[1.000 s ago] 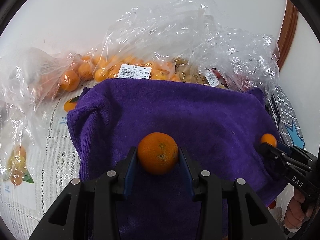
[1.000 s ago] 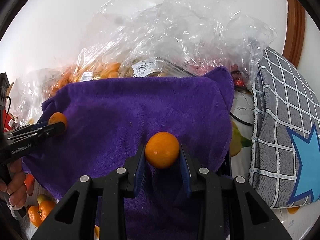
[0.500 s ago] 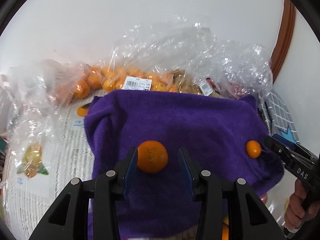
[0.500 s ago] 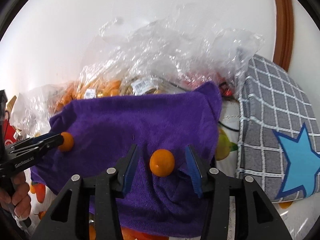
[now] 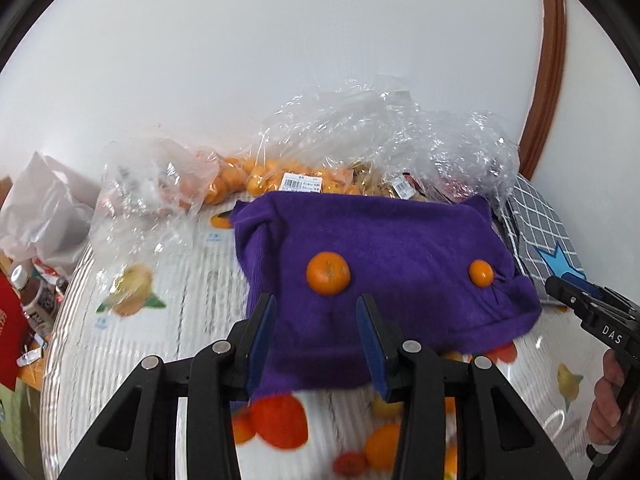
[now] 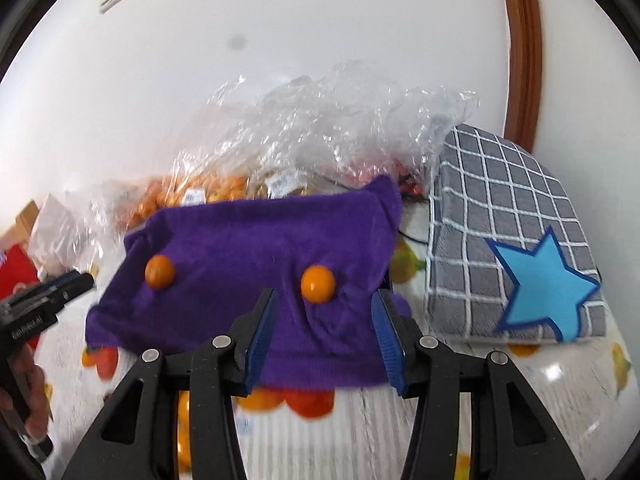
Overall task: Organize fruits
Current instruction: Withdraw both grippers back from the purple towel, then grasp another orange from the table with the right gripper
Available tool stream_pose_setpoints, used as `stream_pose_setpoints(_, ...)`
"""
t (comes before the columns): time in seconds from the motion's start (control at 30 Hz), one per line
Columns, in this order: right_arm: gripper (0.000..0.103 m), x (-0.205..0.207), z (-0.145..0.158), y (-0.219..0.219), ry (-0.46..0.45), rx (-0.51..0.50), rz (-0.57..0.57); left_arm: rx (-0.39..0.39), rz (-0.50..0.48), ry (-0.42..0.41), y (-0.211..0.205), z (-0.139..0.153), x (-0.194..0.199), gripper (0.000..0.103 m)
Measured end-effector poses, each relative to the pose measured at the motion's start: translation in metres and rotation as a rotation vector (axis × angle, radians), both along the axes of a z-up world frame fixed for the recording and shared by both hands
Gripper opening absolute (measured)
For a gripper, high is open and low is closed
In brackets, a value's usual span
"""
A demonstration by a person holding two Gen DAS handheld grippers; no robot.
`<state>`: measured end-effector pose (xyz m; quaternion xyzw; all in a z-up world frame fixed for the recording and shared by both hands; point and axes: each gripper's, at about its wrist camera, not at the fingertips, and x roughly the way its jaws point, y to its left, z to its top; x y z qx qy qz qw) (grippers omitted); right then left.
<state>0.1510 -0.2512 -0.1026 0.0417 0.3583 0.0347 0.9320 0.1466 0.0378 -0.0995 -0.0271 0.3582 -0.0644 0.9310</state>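
Two small oranges rest on a purple towel (image 5: 380, 240). The left orange (image 5: 328, 273) lies just beyond my left gripper (image 5: 316, 320), which is open and empty. The right orange (image 5: 481, 274) also shows in the right wrist view (image 6: 318, 284), just beyond my right gripper (image 6: 324, 320), open and empty. The left orange appears there too (image 6: 159, 272), with the towel (image 6: 248, 240) under both. The right gripper (image 5: 576, 300) shows at the right edge of the left wrist view.
Clear plastic bags of oranges (image 5: 280, 176) are piled behind the towel against the white wall. A grey checked cushion with a blue star (image 6: 520, 248) lies to the right. The tablecloth (image 5: 160, 320) is printed with fruit. Bottles (image 5: 32, 296) stand at the far left.
Both grippers opened, let go of their oranges onto the purple towel, and pulled back and up. The oranges now lie free on the towel.
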Motion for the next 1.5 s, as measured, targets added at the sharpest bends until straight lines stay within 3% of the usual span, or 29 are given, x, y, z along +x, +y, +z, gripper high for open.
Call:
stream_pose_setpoints(0.53, 0.048, -0.070, -0.012, 0.024, 0.030, -0.031, 0.075, 0.037, -0.012, 0.033, 0.014, -0.013, -0.066, 0.040)
stream_pose_setpoints(1.2, 0.047, -0.067, -0.046, 0.055, 0.109, -0.058, 0.138, -0.037, 0.044, 0.120, 0.048, -0.055, -0.061, 0.040)
stream_pose_setpoints(1.5, 0.047, -0.067, -0.055, 0.064, 0.128, -0.008, 0.186, -0.068, 0.030, 0.130, 0.050, -0.068, -0.055, 0.040)
